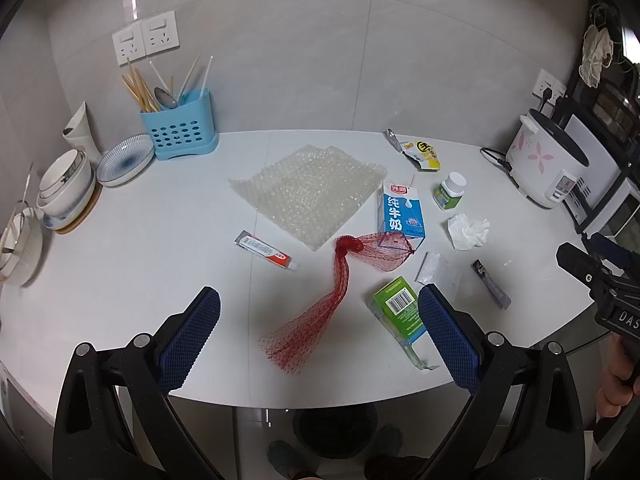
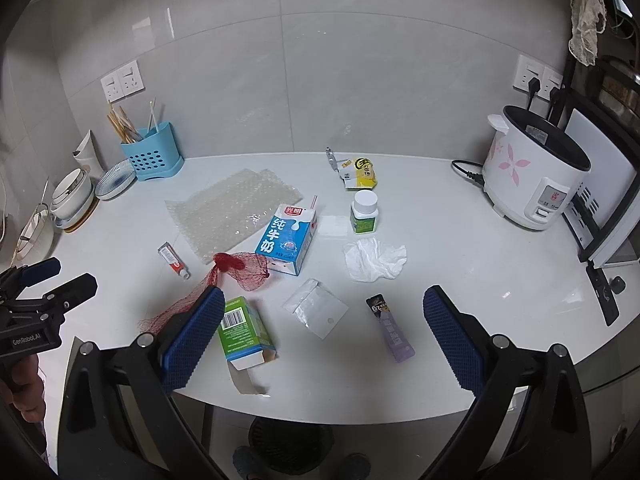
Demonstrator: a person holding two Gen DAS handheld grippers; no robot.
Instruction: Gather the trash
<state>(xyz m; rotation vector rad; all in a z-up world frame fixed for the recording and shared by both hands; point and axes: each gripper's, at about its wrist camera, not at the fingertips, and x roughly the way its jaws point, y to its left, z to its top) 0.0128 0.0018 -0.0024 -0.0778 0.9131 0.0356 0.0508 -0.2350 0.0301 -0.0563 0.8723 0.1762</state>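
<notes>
Red mesh netting point(image 1: 320, 300) lies on the white tabletop point(image 1: 140, 264), one end bunched against the milk carton point(image 1: 400, 212), its long axis running from the carton toward the near edge. The left tongs point(image 1: 320, 336) hover above that loose near end, blue pads spread wide and empty, so the left hand looks nearer to it. The right tongs point(image 2: 324, 332) also stand apart, holding nothing, over the clear plastic bag point(image 2: 316, 308) with the green box point(image 2: 244, 328) beside their left pad.

Grey tiled wall point(image 1: 304, 60) with sockets point(image 1: 145, 38) behind a white countertop point(image 1: 132, 248).
</notes>
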